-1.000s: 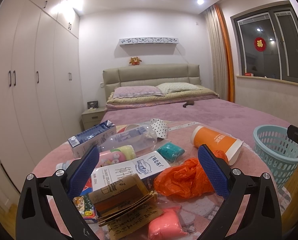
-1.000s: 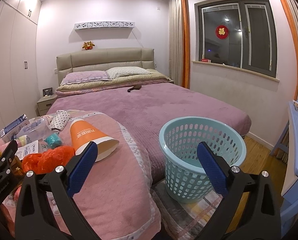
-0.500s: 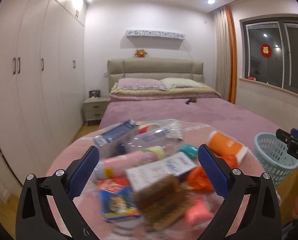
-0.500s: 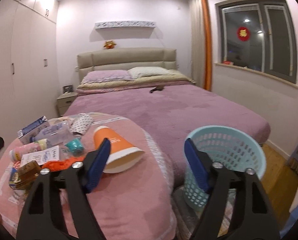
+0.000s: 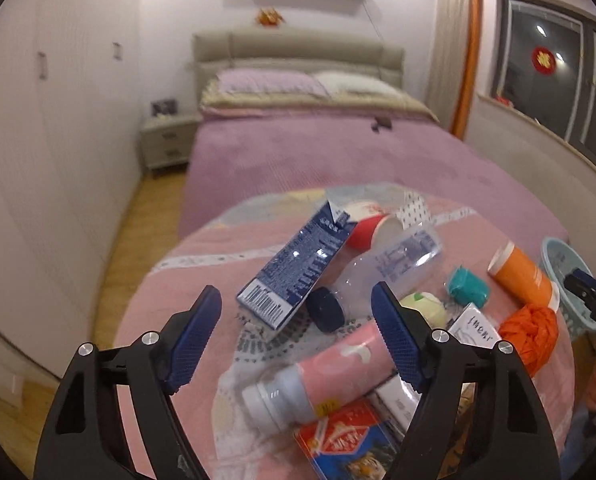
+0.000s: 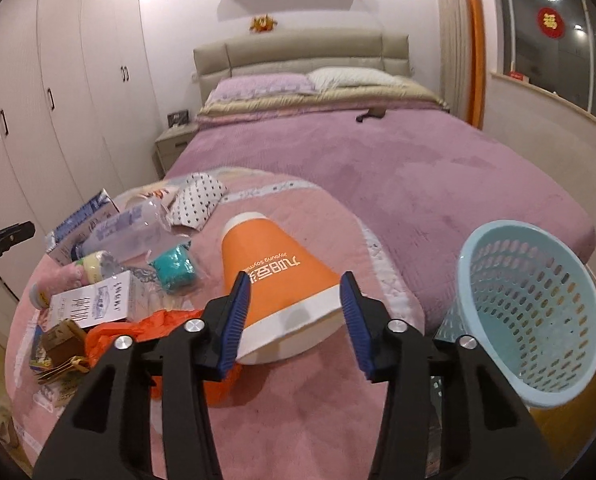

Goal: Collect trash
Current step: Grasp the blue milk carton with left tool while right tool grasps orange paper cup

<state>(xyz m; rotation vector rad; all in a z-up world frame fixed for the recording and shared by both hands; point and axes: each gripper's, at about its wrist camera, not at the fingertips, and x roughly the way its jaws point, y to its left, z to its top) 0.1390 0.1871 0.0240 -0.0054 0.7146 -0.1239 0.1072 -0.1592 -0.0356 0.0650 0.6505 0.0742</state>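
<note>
While both grippers hang over the pink quilt (image 6: 298, 412) at the foot of the bed (image 6: 418, 168), the trash lies in a heap toward its left edge and the pale blue basket (image 6: 538, 320) stands off its right edge, on the floor. Largest of the litter, the orange cup (image 6: 281, 280) lies on its side near the quilt's right edge; the right gripper (image 6: 295, 320) straddles its white rim, jaws closing, pads not yet pressing. Left of it sit the orange bag (image 6: 149, 328) and a teal wad (image 6: 175, 268). At the far left edge the blue carton (image 5: 298, 272) leans on a clear bottle (image 5: 394, 264); the left gripper (image 5: 295, 340) hovers just before them, jaws closing on nothing.
</note>
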